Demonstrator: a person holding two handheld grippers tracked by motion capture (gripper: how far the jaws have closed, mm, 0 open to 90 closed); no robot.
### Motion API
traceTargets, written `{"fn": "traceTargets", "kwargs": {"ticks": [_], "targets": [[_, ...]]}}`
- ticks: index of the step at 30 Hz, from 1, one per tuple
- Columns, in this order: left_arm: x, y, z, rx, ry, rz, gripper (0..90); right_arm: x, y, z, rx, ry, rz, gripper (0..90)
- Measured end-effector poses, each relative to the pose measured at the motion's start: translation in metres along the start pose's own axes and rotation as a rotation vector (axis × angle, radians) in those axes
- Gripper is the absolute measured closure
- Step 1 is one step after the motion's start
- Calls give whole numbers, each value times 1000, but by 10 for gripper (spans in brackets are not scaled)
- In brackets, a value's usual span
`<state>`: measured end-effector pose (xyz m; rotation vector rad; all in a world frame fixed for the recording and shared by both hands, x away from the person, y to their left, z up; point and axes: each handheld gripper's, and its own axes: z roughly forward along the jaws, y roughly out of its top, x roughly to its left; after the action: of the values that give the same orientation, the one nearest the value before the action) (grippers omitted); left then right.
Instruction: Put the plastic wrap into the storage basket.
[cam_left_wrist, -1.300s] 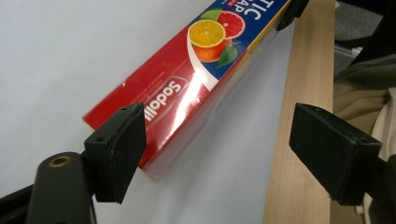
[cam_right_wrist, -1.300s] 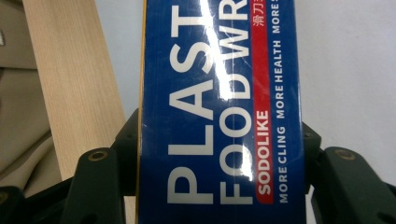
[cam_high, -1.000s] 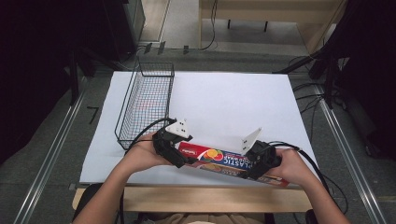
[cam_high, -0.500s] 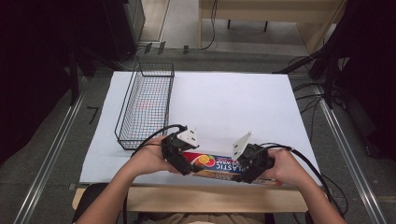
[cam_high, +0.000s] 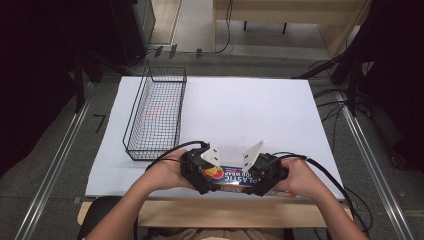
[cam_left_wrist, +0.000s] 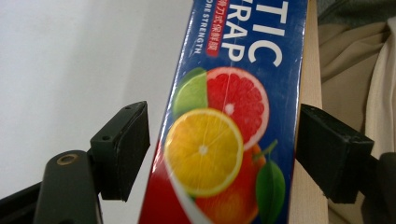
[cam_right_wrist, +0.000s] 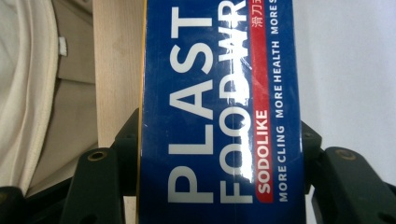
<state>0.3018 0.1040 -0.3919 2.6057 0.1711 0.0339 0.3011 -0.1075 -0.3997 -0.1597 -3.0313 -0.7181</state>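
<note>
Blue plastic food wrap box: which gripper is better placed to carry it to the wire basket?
Right. The right gripper is clamped on the blue plastic food wrap box; the left gripper straddles it with gaps at both pads.

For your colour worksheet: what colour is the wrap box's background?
Dark blue; the box shows best in the right gripper view.

The blue box (cam_right_wrist: 219, 112) reads "PLAST", "FOOD W", "SODOLIKE", "MORE CLING MORE HEALTH"; "STRENGTH" near its fruit picture (cam_left_wrist: 219, 158).
</note>
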Motion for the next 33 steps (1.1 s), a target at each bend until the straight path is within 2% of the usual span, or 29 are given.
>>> {"fn": "traceTargets", "kwargs": {"ticks": [2,3,5,9,11,16,19,21,26,27,30,33], "targets": [[-1,1,1,-4,-11,14,265,1,2,1,1,-14,-11,417],[-1,1,2,-7,-29,24,306,2,4,1,3,-11,-9,417],[-4,2,3,-9,-29,43,337,4,6,1,6,-21,-23,417],[-4,4,7,10,-30,33,338,5,9,2,10,-42,-44,417],[-4,4,10,13,-37,34,342,6,10,2,19,-26,-39,417],[-6,5,12,40,-31,42,379,8,11,6,23,-55,-65,417],[-5,4,15,49,-66,25,389,7,9,8,27,-29,-57,414],[-6,3,15,54,-73,24,395,6,8,11,22,0,-56,408],[-9,4,12,40,-44,34,399,7,6,11,9,-15,-60,405],[-10,5,12,45,-43,34,400,6,6,10,4,-21,-72,404],[-10,5,11,46,-54,30,402,7,4,10,-2,1,-60,399],[-10,5,10,46,-51,17,403,6,3,11,-16,3,-61,379]]}}
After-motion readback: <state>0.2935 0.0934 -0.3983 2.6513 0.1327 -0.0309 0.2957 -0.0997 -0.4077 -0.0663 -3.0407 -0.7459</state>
